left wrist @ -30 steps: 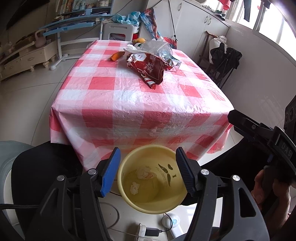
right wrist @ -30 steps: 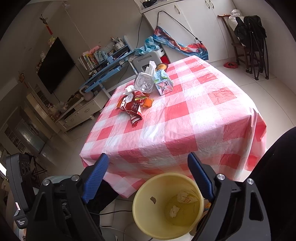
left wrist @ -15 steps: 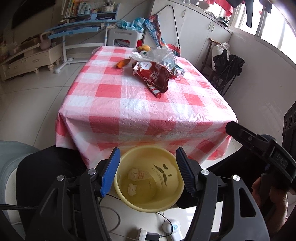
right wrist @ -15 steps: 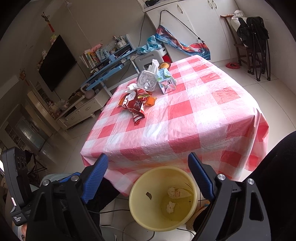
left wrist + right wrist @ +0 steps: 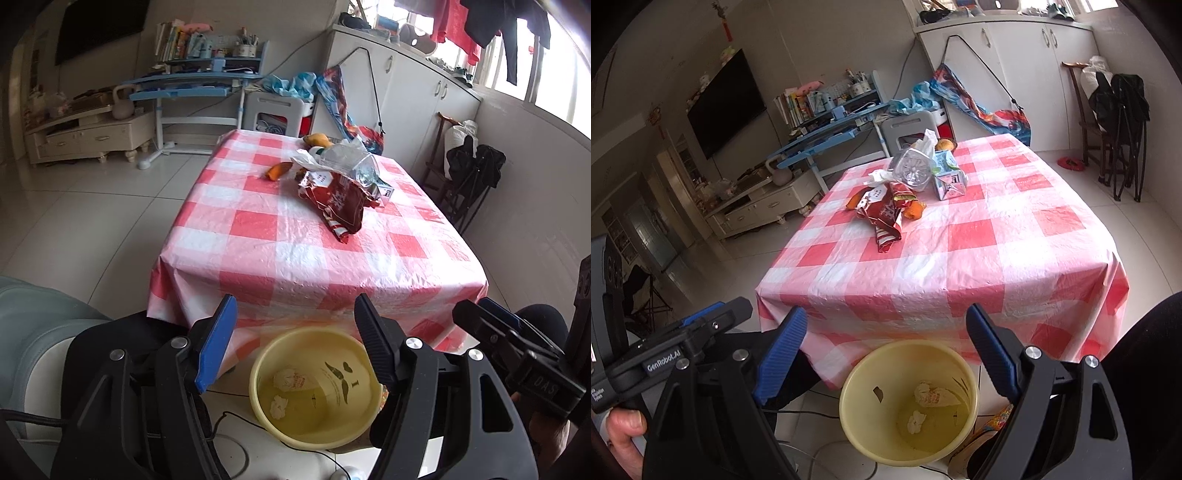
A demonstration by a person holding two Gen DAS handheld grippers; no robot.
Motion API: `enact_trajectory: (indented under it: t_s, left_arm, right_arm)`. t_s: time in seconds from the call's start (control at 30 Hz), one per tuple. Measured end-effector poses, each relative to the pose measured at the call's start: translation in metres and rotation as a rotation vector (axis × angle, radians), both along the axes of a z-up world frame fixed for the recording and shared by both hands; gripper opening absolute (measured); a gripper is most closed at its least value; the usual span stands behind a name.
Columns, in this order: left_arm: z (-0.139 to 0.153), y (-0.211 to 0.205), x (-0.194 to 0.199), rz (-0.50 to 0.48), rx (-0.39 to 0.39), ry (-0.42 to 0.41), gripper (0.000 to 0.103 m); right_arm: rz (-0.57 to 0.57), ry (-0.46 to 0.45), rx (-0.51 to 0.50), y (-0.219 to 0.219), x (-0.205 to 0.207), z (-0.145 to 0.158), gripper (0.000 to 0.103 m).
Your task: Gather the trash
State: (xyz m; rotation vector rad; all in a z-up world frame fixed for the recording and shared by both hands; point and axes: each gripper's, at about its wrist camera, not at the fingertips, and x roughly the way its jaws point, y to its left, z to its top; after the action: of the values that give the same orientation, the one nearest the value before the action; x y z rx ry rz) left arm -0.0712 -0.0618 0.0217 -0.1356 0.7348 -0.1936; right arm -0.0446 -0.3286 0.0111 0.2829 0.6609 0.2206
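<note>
Below the table [image 5: 317, 258] edge, both empty grippers, left [image 5: 293, 332] and right [image 5: 884, 347], gape over the bin [image 5: 849, 413], ready for the far wrappers [image 5: 886, 214].

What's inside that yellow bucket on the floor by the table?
The yellow bucket holds two crumpled white paper wads lying on its bottom. Its near wall hides part of the floor inside, so anything tucked there cannot be seen.
</note>
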Motion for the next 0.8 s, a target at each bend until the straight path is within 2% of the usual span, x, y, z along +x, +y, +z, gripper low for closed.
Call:
enact_trajectory:
  t_s: [0.23, 0.8]
  left_arm:
    - [0.001, 0.001, -0.002, 0.023, 0.017, -0.018, 0.063]
    - [0.001, 0.004, -0.002, 0.038, 0.02, -0.023, 0.064]
  right_arm:
    - [0.03, -0.014, -0.032, 0.01, 0.002, 0.0, 0.084]
    - [0.035, -0.011, -0.041, 0.014, 0.003, -0.002, 0.084]
